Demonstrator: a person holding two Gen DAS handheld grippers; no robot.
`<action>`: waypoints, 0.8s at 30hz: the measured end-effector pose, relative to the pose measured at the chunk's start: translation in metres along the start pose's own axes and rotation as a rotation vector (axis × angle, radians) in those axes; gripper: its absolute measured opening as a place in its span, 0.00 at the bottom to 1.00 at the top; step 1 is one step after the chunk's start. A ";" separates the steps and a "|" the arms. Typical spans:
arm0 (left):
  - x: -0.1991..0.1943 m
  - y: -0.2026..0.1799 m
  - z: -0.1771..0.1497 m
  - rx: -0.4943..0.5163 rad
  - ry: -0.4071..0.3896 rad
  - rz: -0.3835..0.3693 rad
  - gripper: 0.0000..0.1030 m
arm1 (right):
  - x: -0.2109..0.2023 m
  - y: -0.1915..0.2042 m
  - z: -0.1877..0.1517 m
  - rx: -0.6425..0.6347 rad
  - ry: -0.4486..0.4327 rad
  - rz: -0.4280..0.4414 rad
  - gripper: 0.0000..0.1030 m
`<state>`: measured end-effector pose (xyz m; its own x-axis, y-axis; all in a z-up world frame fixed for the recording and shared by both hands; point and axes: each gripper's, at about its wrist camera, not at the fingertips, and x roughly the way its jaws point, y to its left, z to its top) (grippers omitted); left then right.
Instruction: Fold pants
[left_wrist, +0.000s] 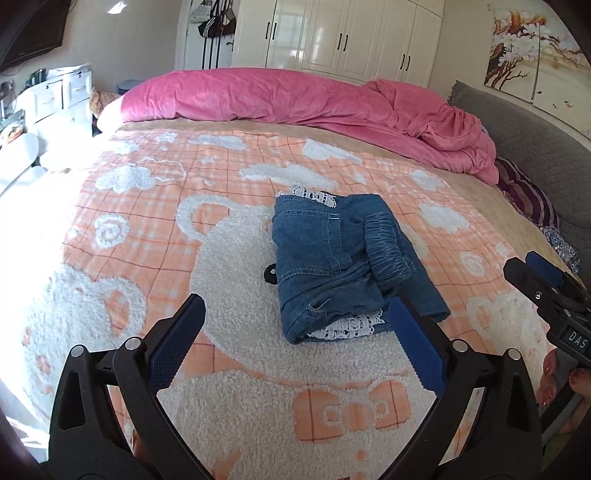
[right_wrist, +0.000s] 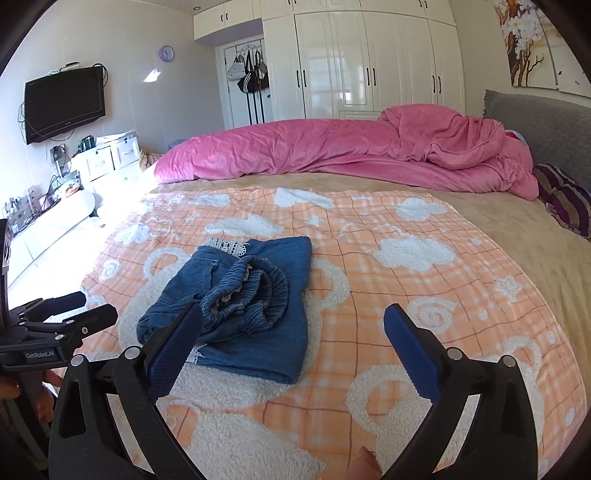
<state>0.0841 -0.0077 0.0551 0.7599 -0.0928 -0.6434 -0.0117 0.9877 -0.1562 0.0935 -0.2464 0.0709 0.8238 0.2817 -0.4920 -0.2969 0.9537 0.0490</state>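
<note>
The blue denim pants lie folded into a compact bundle on the orange and white blanket, with white lace trim showing at both ends and the elastic waistband on top. My left gripper is open and empty, just in front of the bundle. In the right wrist view the pants lie left of centre. My right gripper is open and empty, its left finger overlapping the bundle's near edge in view. The right gripper also shows in the left wrist view, and the left gripper in the right wrist view.
A pink duvet is heaped along the far side of the bed. A grey headboard and striped pillow are at the right. White wardrobes, a wall TV and white drawers stand beyond the bed.
</note>
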 end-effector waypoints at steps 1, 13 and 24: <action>-0.002 0.000 -0.002 -0.001 0.002 -0.001 0.91 | -0.003 0.001 -0.002 -0.003 -0.004 -0.004 0.95; -0.028 -0.001 -0.032 0.004 0.002 0.012 0.91 | -0.028 0.007 -0.021 -0.010 -0.021 -0.025 0.95; -0.037 -0.011 -0.069 0.031 0.044 -0.001 0.91 | -0.051 0.001 -0.036 0.023 -0.036 -0.022 0.95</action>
<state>0.0114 -0.0242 0.0292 0.7309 -0.0988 -0.6753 0.0102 0.9909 -0.1340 0.0335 -0.2636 0.0647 0.8472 0.2635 -0.4614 -0.2672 0.9619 0.0586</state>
